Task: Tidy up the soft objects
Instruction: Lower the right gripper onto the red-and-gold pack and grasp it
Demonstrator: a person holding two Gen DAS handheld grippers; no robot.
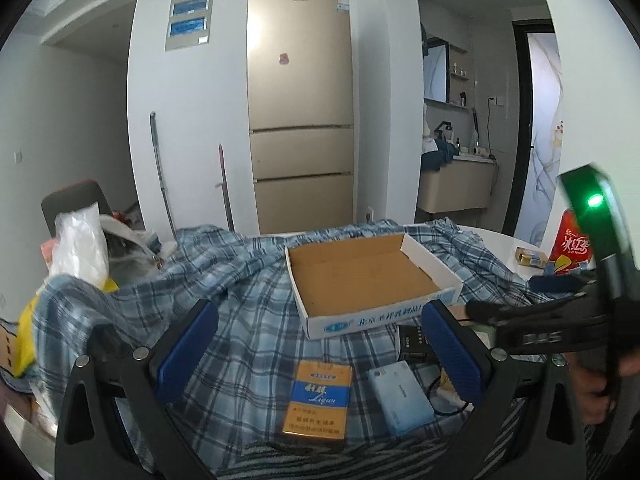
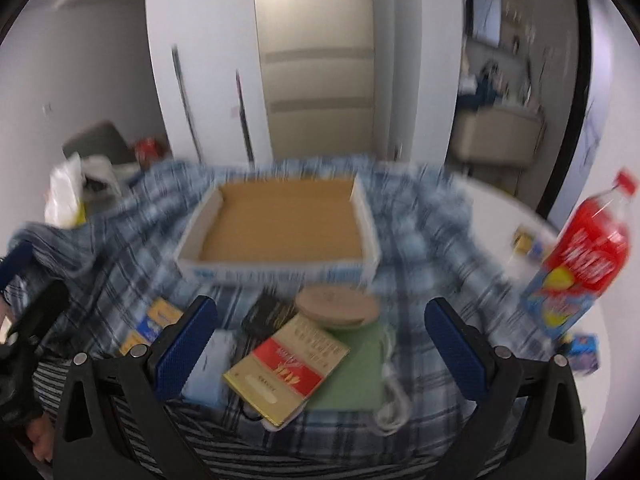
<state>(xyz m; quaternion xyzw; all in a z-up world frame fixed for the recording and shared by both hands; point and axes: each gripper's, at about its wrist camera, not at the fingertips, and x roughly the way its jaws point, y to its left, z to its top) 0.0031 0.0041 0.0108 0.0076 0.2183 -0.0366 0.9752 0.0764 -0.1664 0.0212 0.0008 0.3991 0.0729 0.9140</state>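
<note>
Left wrist view: the left gripper [image 1: 318, 344] is spread wide and holds nothing; the plaid cloth [image 1: 248, 280] lies under the box [image 1: 360, 276]. Right wrist view, blurred: the right gripper [image 2: 320, 338] is also spread, and the cloth [image 2: 420, 216] surrounds the box [image 2: 280, 232].

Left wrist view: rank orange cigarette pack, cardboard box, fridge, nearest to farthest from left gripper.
1. Orange cigarette pack: on the plaid cloth, low between the left gripper's open fingers.
2. Cardboard box: beyond the pack, slightly right, open and empty.
3. Fridge: against the back wall, well past the table.
</note>
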